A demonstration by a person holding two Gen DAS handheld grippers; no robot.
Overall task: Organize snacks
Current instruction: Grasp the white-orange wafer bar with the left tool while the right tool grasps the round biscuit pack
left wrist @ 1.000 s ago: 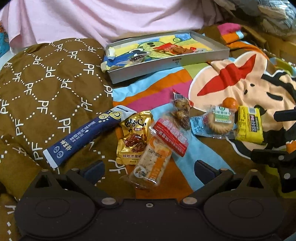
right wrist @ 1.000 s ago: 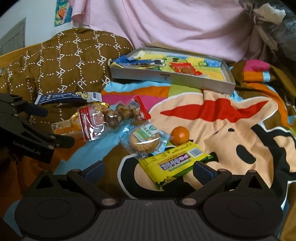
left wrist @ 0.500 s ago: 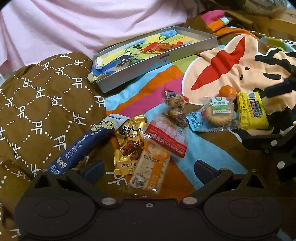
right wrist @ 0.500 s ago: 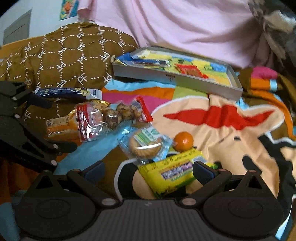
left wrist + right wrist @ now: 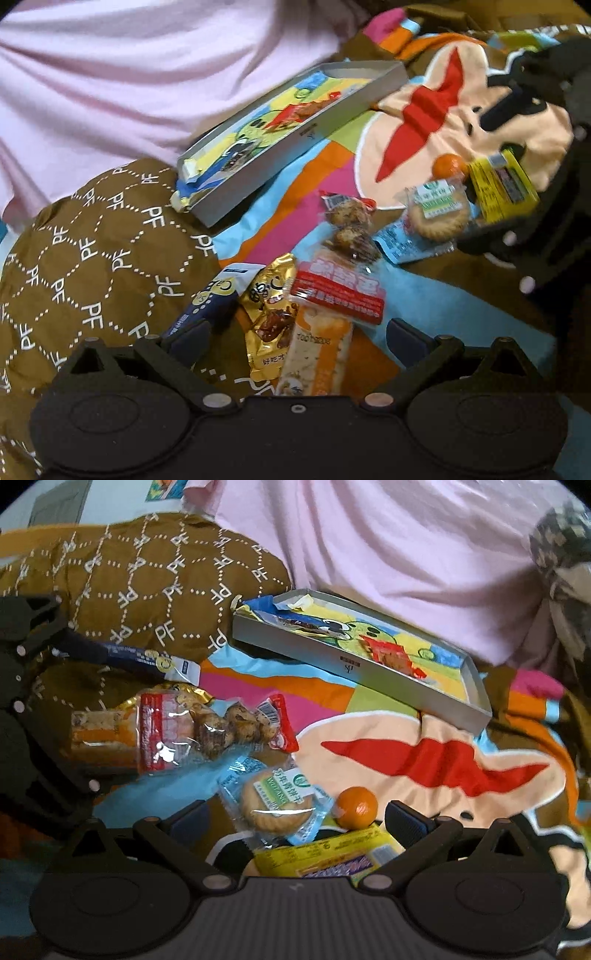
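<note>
Each camera looks forward, low and close, along its own claw. Both views share the snacks ahead and the grey tray (image 5: 314, 129) (image 5: 354, 668) farther beyond.

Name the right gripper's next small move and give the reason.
Probably ease the right gripper lower and shut on the yellow packet: its open fingers already straddle that packet, nothing is held, and the tray still has room.

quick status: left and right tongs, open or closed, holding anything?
Left tongs: open, holding nothing, over the gold snack packet.
Right tongs: open, holding nothing, over the yellow snack bar.
</note>
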